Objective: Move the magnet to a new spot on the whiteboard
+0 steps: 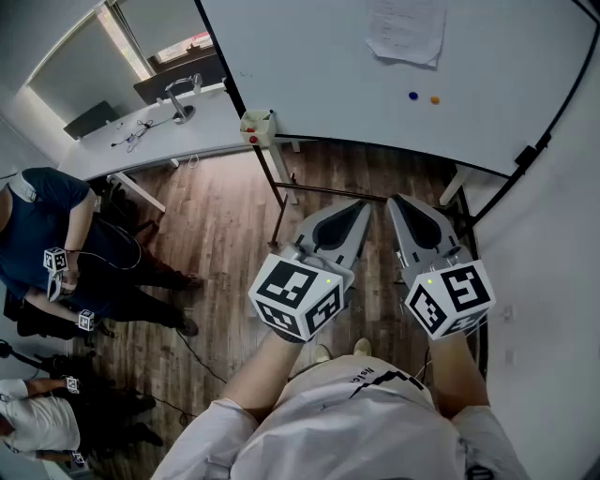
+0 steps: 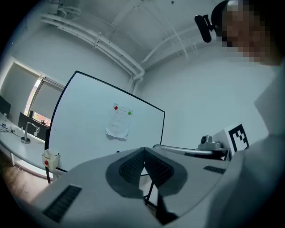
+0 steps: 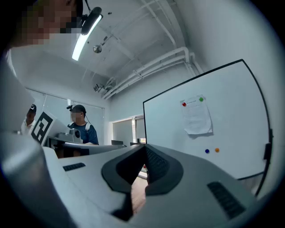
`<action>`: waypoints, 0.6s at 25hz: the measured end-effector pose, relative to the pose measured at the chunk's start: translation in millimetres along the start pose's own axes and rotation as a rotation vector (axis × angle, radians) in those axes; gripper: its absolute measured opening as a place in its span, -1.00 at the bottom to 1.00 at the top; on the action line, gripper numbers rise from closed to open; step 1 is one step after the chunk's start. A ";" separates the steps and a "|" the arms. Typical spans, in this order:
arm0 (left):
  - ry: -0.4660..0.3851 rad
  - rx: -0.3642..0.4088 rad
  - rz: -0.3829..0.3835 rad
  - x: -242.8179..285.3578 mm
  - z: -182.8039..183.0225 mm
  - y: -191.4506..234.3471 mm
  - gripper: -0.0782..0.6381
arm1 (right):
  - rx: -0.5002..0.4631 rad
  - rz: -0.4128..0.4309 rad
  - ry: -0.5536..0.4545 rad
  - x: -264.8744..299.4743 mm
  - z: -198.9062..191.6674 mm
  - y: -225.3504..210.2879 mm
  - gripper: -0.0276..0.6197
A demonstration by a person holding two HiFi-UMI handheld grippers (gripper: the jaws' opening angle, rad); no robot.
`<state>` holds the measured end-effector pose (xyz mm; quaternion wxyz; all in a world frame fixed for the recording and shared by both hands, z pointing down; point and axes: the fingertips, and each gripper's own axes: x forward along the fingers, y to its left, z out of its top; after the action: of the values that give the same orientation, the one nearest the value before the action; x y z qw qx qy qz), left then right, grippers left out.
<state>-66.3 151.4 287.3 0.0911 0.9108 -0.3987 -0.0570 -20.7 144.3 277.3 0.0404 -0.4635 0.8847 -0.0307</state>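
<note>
Blue magnet [image 1: 413, 96], orange magnet [image 1: 434, 99]: on whiteboard [image 1: 309, 66], well beyond left tool [image 1: 362, 204] and right tool [image 1: 395, 200], both pressed together, empty.

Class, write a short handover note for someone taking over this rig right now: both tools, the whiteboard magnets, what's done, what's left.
Left tool: shut, empty, held short of the whiteboard.
Right tool: shut, empty, beside the left one.
Magnets: blue magnet and orange magnet sit side by side below the paper sheet. A red magnet and a green magnet pin the sheet's top.
Done: nothing; neither tool is near a magnet.
Left: open one tool, reach the board, probably take a free magnet, and set it on a bare spot.
</note>
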 end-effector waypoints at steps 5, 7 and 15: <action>0.013 -0.003 0.008 1.4 -4.4 -0.1 -0.75 | -0.006 0.003 0.008 -0.1 1.1 0.4 -0.88; 0.016 -0.004 0.010 4.0 -5.4 -0.6 -0.75 | -0.005 0.003 0.009 -0.5 1.4 -2.3 -0.88; 0.035 -0.013 0.022 14.7 -12.0 -2.6 -0.75 | 0.048 0.022 -0.001 -10.9 2.6 -21.9 -0.88</action>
<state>-52.5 143.7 298.0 0.1047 0.9066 -0.4065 -0.0428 3.6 140.8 277.1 0.0523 -0.4525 0.8888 -0.0513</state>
